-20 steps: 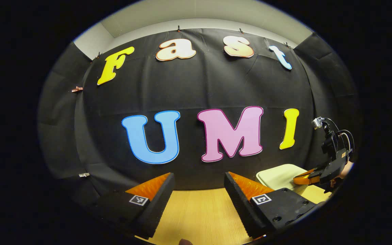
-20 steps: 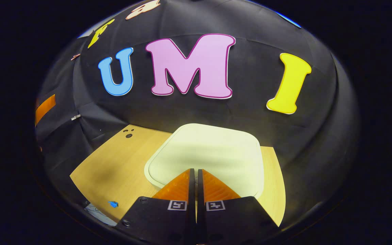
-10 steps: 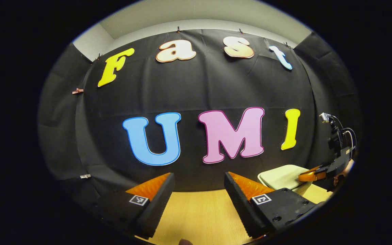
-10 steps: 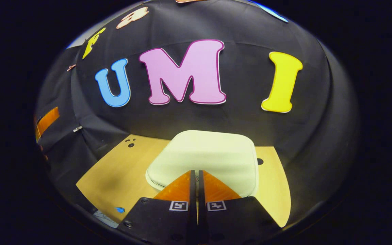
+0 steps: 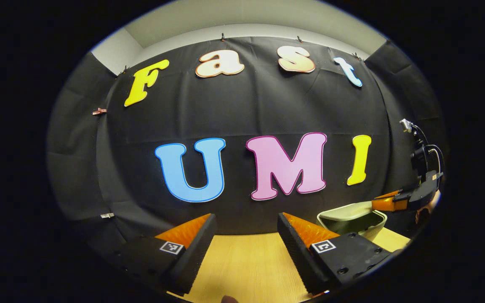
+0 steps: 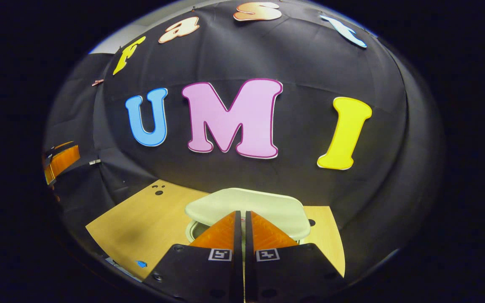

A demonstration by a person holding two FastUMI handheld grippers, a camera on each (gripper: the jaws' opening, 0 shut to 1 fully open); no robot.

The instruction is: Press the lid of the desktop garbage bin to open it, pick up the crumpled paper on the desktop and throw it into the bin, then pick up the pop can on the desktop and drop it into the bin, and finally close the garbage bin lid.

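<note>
A pale, rounded-square desktop bin (image 6: 202, 230) stands on a light wooden bench (image 6: 141, 219), close to the black cloth wall. Its lid (image 6: 249, 208) is raised at the near edge, tilted up and back, leaving a dark gap over the bin's mouth. In the left gripper view the bin (image 5: 352, 221) sits at the far right with its inside visible under the tilted lid (image 5: 350, 208).

The right gripper (image 6: 241, 221) has its two fingers pressed together with nothing between them. It points straight at the bin from the near side, tips just in front of and a little above the lid's lifted edge; whether they touch it cannot be told. Seen from the left gripper view, this same gripper (image 5: 383, 203) hovers just above the bin's right rim, with part of a hand (image 5: 430, 206) behind it.

The left gripper (image 5: 246, 229) has its fingers wide apart, holding nothing, over bare bench well to the left of the bin. The right gripper is much the nearer to the bin.

The half-open lid would fit either opening or closing.
</note>
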